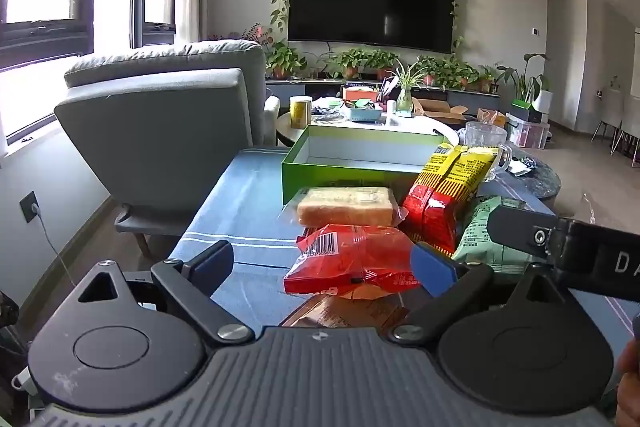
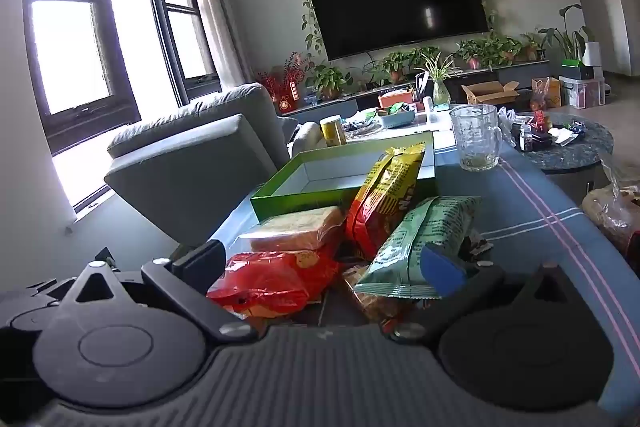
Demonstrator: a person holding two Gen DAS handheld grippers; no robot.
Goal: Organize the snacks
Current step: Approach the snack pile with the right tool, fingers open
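Note:
A pile of snacks lies on the blue-clothed table in front of an empty green box (image 1: 340, 173) (image 2: 304, 197). The pile holds a red packet (image 1: 352, 261) (image 2: 260, 287), a wrapped bread slice (image 1: 348, 209) (image 2: 296, 233), a yellow-and-red bag (image 1: 448, 191) (image 2: 384, 199) leaning on the box, and a pale green bag (image 1: 488, 235) (image 2: 420, 243). My left gripper (image 1: 324, 265) stands open, fingers either side of the red packet without pressing it. My right gripper (image 2: 320, 267) is open too, the pile between its fingers; its right finger (image 2: 442, 269) overlaps the green bag.
A glass mug (image 2: 476, 137) stands right of the box. A grey armchair (image 1: 168, 123) sits left of the table. Behind are a cluttered white table with a yellow can (image 1: 300, 111), a round dark table (image 2: 572, 147), and a bagged item (image 2: 612, 211) at the right edge.

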